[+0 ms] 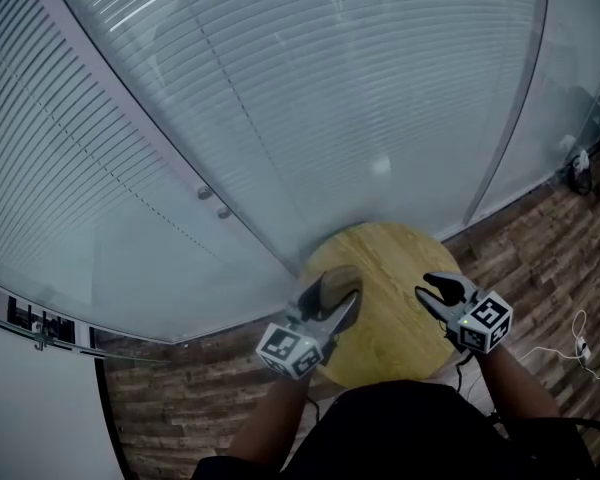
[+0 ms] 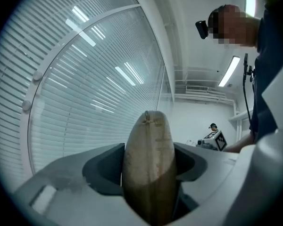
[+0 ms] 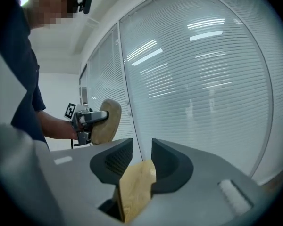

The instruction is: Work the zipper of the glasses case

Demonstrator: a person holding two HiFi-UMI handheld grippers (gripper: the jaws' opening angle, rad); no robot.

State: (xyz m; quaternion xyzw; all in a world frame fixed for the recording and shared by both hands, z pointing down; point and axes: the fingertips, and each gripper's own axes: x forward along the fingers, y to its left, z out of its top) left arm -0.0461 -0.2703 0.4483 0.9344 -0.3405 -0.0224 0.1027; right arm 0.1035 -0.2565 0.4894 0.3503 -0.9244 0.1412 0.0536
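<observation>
The glasses case is an olive-tan, rounded pouch, and my left gripper is shut on it above the left part of the round wooden table. In the left gripper view the case stands upright between the dark pads, its narrow stitched end pointing away. No zipper pull shows. My right gripper hovers over the table's right side, jaws a little apart with nothing between them. In the right gripper view the gap of the right gripper shows only the table below, and the case sits at left in the left gripper.
A curved glass wall with horizontal blinds rises right behind the table. Dark wood-plank floor surrounds it, with white cables at the right. The person's dark torso fills the near edge.
</observation>
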